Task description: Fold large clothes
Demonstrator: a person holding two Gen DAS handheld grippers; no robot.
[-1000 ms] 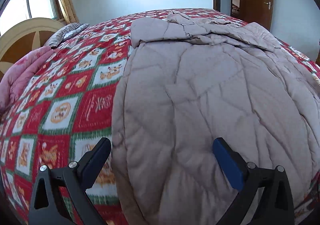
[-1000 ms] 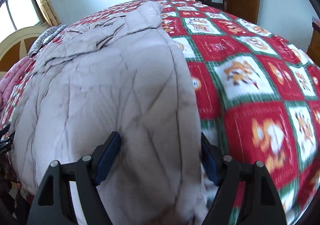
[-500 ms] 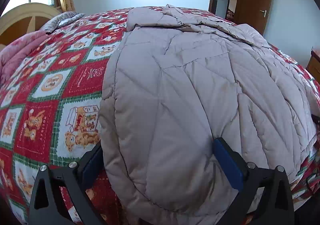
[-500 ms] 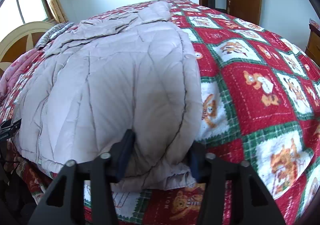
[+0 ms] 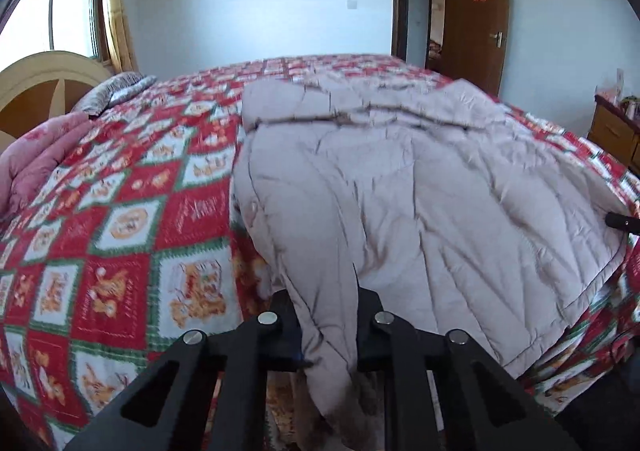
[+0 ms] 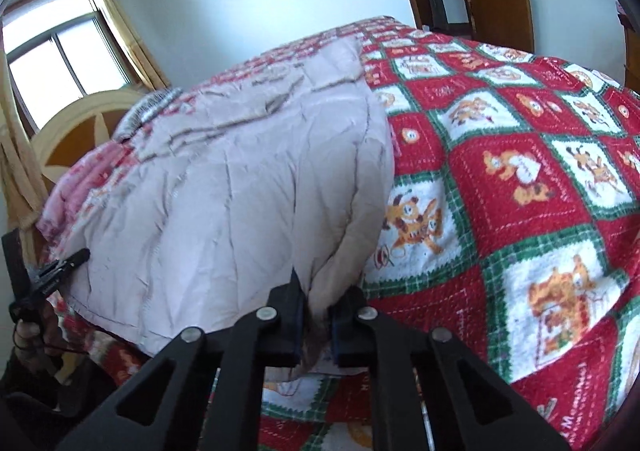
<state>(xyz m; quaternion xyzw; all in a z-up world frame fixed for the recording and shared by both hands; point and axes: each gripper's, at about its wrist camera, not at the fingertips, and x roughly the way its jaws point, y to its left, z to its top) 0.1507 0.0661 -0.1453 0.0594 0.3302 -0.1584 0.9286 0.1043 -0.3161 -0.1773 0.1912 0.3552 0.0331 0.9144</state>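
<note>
A large beige quilted coat lies spread on the bed, hood end far away. My left gripper is closing its jaws on the coat's near left hem corner, and the fabric is pinched between the pads. In the right wrist view the same coat fills the left half. My right gripper is closing on the near right hem corner, with a fold of cloth squeezed between its pads. Both corners stand raised off the blanket. The left gripper also shows at the right view's left edge.
A red, white and green patterned blanket covers the bed. A pink quilt and a pillow lie by the headboard at left. A wooden door and a cabinet stand at right.
Both grippers went from wide open over the coat's near hem to closed on its two corners. Both pulled back and up, lifting the hem off the blanket.
</note>
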